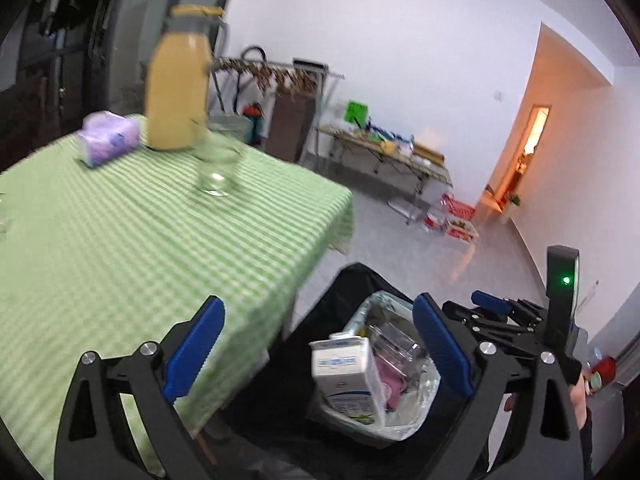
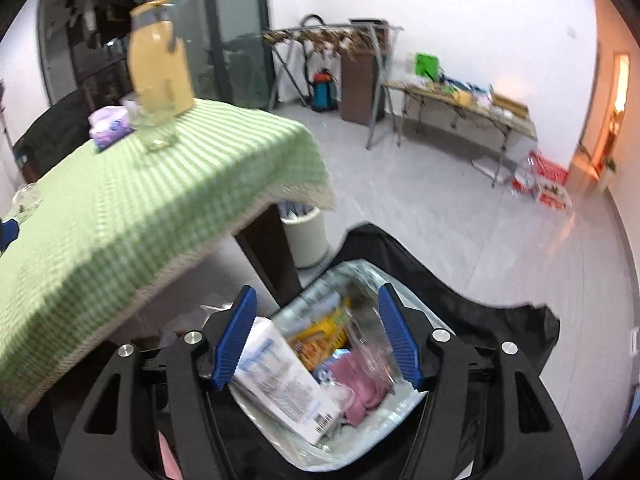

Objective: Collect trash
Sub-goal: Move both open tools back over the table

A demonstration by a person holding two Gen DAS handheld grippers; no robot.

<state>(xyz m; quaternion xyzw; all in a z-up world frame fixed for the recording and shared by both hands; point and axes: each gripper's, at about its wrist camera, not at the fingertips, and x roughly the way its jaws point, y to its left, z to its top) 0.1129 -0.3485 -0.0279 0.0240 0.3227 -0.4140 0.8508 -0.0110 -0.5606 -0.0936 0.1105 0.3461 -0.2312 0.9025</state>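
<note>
Step in hand, by judgement: trash just deposited, both grippers above the bag and free of load. Left gripper (image 1: 316, 356): jaws spread wide, nothing between the pads, over the table edge and the bag mouth. Right gripper (image 2: 318, 340): jaws parted, empty, directly above the bag. Trash bag (image 2: 460, 312): black, with pale liner, on the floor just beside the table; holds a white carton (image 2: 280, 384), a pink cloth (image 2: 360, 380), a yellow wrapper (image 2: 320, 336) and clear crumpled plastic. Next move, likely: return to the table for any remaining litter, which calls for telling trash from things to keep. Table (image 1: 120, 248), left of bag: green checked cloth; purple tissue pack (image 1: 108, 140), yellow juice bottle (image 1: 178, 84), clear glass (image 1: 218, 164); a further glass item at the far left edge, too blurred to identify. Small white bin (image 2: 306, 236) beneath the table corner. Room, rightward: grey floor, drying rack, cluttered folding table (image 2: 460, 108), red-and-white boxes, orange-lit doorway.
</note>
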